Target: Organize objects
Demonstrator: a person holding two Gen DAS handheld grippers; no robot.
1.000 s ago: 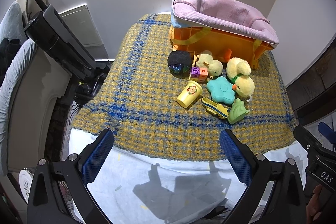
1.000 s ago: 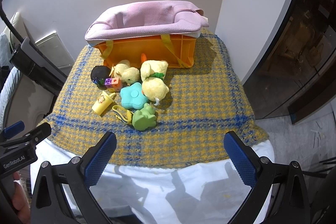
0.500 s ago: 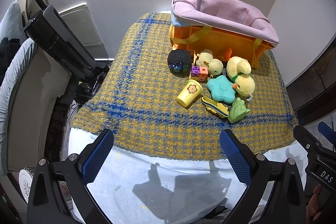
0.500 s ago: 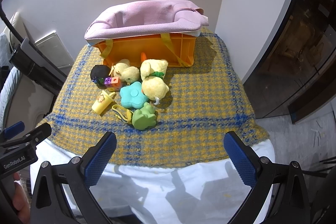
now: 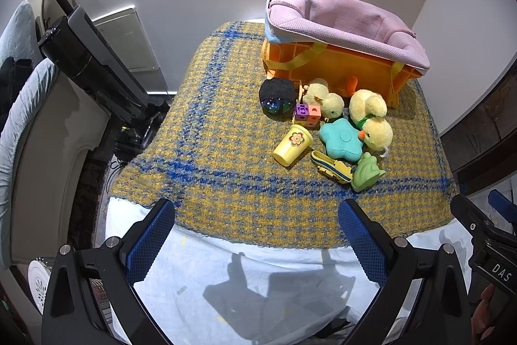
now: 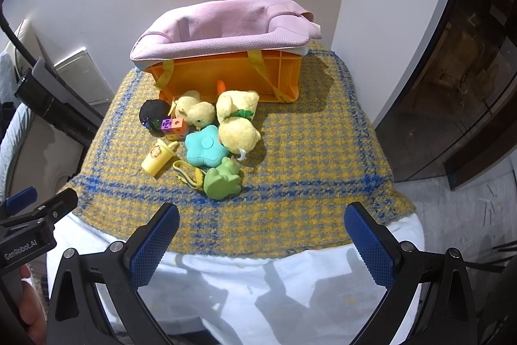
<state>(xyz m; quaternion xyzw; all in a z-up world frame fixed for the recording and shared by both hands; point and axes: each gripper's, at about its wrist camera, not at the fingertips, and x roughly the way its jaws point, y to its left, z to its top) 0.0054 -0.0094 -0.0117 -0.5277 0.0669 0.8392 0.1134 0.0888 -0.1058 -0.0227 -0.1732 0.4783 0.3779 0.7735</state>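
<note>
On the tabletop lies a yellow and blue checked blanket [image 5: 226, 105], and at its far end stands an orange basket [image 6: 226, 76] with a pink cloth liner [image 6: 226, 25] folded over its rim. Just in front of the basket the toys lie in one close group. The big yellow plush duck [image 6: 237, 122] lies at the right of the group, touching the teal flower cushion [image 6: 205, 149]. A smaller yellow chick [image 6: 195, 110] lies nearer the basket, with a black ball [image 6: 153, 112] beside it. In front of these are a green frog [image 6: 223, 180], a yellow cup [image 6: 156, 159] on its side, a yellow strap [image 6: 185, 173] and small coloured cubes [image 6: 174, 126]. Both the left tongs [image 5: 257, 235] and the right tongs [image 6: 261, 236] stand wide apart with nothing between them, at the near edge of the blanket, well apart from the toys.
</note>
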